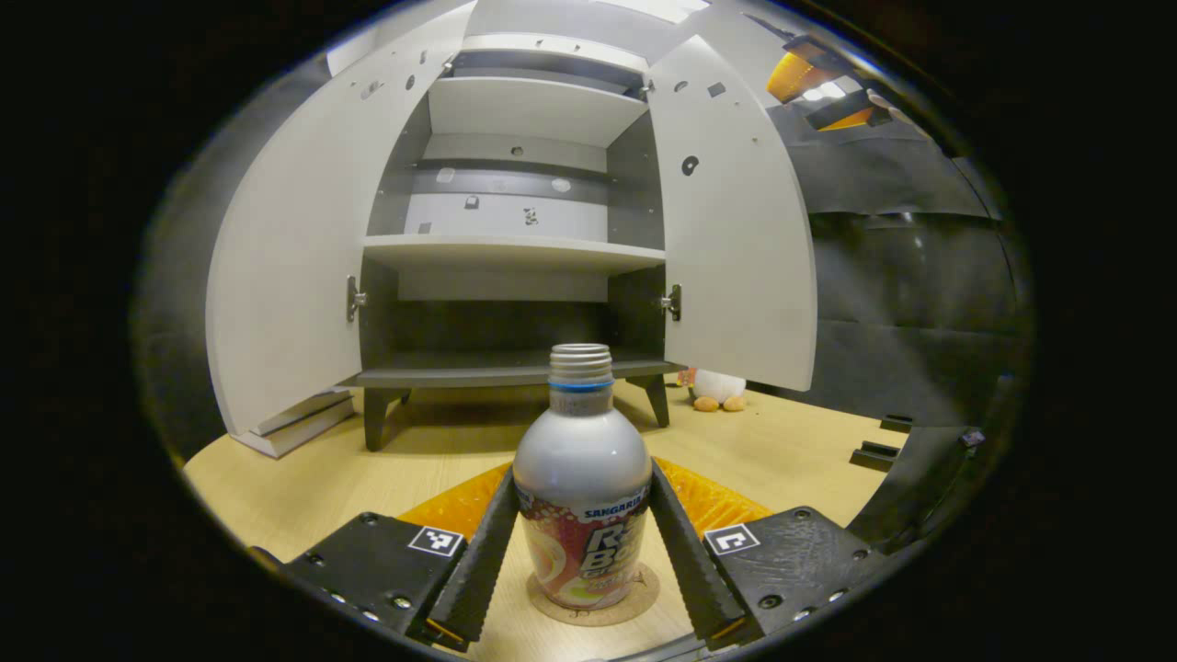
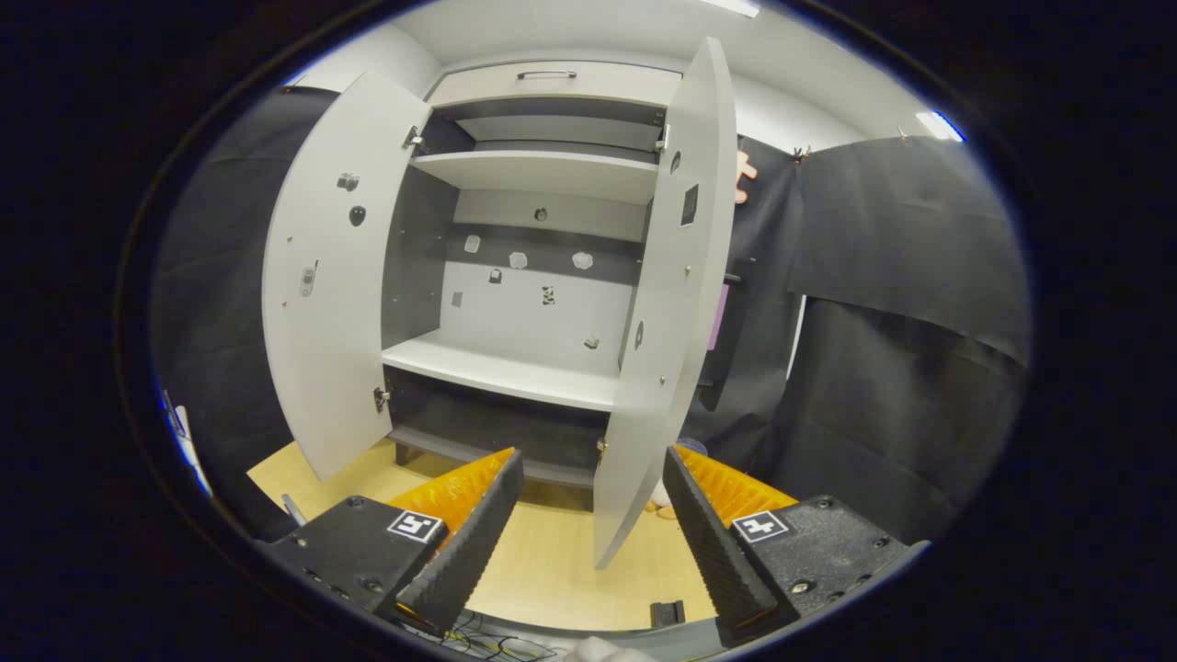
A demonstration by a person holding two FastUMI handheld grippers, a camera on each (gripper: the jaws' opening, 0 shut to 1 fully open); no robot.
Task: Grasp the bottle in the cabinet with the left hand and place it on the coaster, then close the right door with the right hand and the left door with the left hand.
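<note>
The silver metal bottle with a red printed label and a threaded open neck point(image 1: 582, 487) stands upright on the round brown cork coaster point(image 1: 634, 599), which lies on the pale wooden worktop point(image 1: 791, 450). It is out of the tall white cabinet with grey shelves point(image 1: 510, 248), which stands behind it with both doors wide open. The left hand-held gripper point(image 1: 581, 561) has its two ribbed black fingers along both sides of the bottle. They seem to touch the body, but I cannot tell if they press it or are already a little loose.

The step in hand is, in my judgement, the release. To do it well, the fingers should open evenly to both sides, and then the gripper should go straight back and a little up, so that no finger catches the bottle and tips it off the coaster.

The right hand-held gripper point(image 2: 588, 542) is widely open and holds nothing. The free edge of the white right door point(image 2: 657, 322) is just in front of it, between its fingers. The white left door point(image 2: 331, 276) stands open at the other side.
</note>
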